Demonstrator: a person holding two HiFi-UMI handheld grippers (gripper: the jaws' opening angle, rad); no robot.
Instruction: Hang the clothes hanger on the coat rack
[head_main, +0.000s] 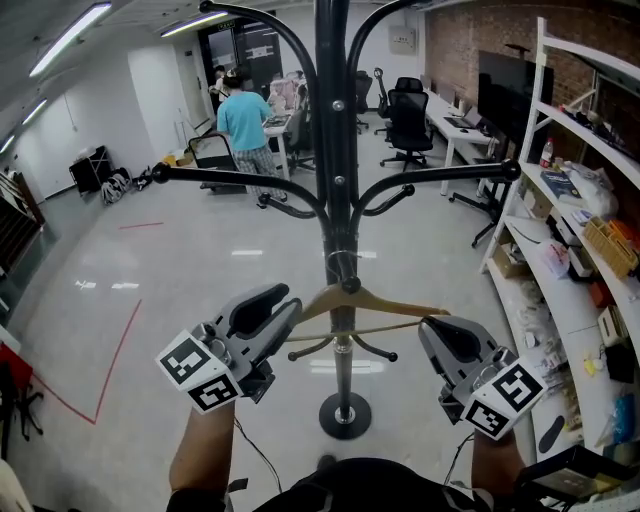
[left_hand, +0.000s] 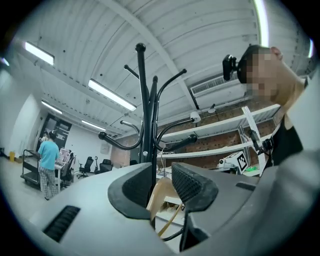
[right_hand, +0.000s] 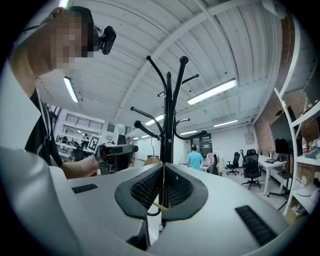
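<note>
Clothes hanger (head_main: 388, 300): by coat rack (head_main: 333, 150) pole | left gripper (head_main: 293, 308): clamps its left arm | right gripper (head_main: 430, 325): closed on right end

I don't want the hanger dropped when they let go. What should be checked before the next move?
1. Left gripper holds the wooden hanger by its left end: ok.
2. Right gripper clamped on its right end: ok.
3. Hanger roughly level: ok.
4. Hook caught on the coat rack: cannot tell; it just overlaps the rack.
5. Rack upright: ok.
</note>
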